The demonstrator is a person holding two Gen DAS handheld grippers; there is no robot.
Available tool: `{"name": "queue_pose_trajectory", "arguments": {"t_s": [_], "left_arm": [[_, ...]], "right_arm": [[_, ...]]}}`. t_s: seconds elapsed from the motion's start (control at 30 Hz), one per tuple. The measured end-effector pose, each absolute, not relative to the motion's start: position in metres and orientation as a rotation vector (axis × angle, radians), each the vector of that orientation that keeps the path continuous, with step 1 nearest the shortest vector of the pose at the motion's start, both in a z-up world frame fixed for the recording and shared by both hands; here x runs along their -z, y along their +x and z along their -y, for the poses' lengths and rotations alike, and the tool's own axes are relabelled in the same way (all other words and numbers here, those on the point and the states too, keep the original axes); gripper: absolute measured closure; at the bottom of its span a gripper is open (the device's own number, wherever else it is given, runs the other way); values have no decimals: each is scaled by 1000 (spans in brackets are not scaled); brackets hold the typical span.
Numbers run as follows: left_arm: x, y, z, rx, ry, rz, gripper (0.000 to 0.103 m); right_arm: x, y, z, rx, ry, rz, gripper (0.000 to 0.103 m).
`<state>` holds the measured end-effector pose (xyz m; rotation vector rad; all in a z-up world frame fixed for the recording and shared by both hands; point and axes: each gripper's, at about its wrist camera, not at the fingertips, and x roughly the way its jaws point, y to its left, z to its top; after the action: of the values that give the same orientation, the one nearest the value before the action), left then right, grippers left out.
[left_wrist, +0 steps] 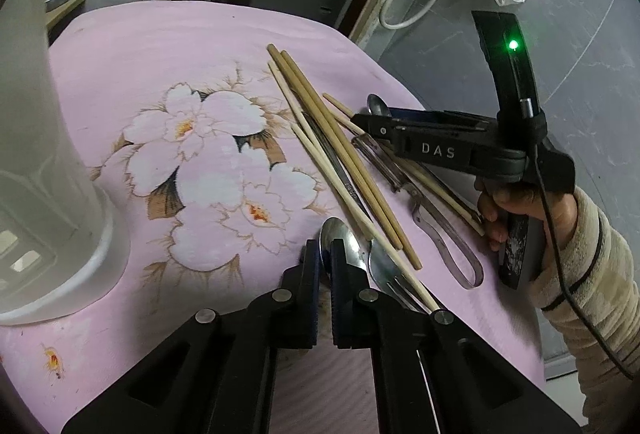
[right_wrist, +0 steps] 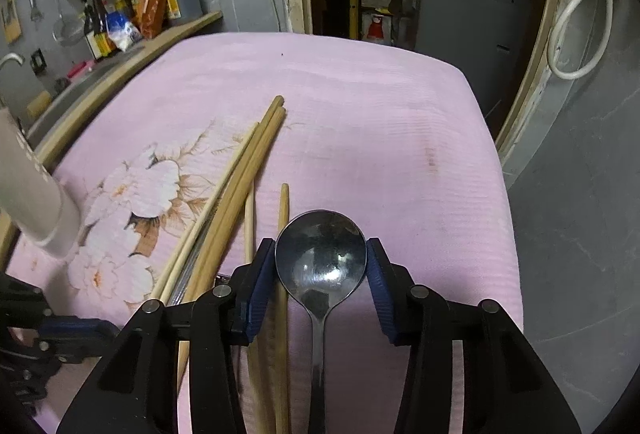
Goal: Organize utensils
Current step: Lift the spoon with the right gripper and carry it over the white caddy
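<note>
**Two spoons, two claws**

My left gripper [left_wrist: 326,254] has pinched shut on the rim of a steel spoon [left_wrist: 340,240] near the pink cloth's [left_wrist: 180,34] edge — thin metal, so the pads nearly meet. My right gripper [right_wrist: 320,266] straddles a second spoon's [right_wrist: 320,254] round, glossy bowl, pads at its sides — whether they press I cannot tell. Pale wooden chopsticks [right_wrist: 240,170] lie loose alongside, awaiting sorting, I judge.

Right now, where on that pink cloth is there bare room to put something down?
Free: the far stretch of the pink cloth beyond the chopsticks, and the flower print between them and the white container. Crowded: the near right edge, with chopsticks, spoons, a peeler and both grippers.
</note>
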<state>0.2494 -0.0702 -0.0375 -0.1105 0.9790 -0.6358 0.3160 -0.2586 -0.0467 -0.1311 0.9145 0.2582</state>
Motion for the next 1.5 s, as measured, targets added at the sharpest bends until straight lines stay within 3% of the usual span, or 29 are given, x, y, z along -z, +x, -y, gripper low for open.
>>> {"name": "queue_pose_trajectory", "arguments": {"t_s": [0.27, 0.7, 0.9, 1.5], "left_arm": [[23, 240, 59, 594, -130, -874, 102], [-9, 183, 61, 443, -21, -483, 103], [-17, 168, 53, 397, -33, -395, 103], [-127, 130, -74, 27, -81, -102, 103]], "right_arm": [[40, 302, 266, -296, -57, -857, 62], [-1, 201, 230, -262, -183, -403, 63], [-15, 185, 221, -279, -160, -321, 63], [-112, 170, 147, -509, -72, -60, 63]]}}
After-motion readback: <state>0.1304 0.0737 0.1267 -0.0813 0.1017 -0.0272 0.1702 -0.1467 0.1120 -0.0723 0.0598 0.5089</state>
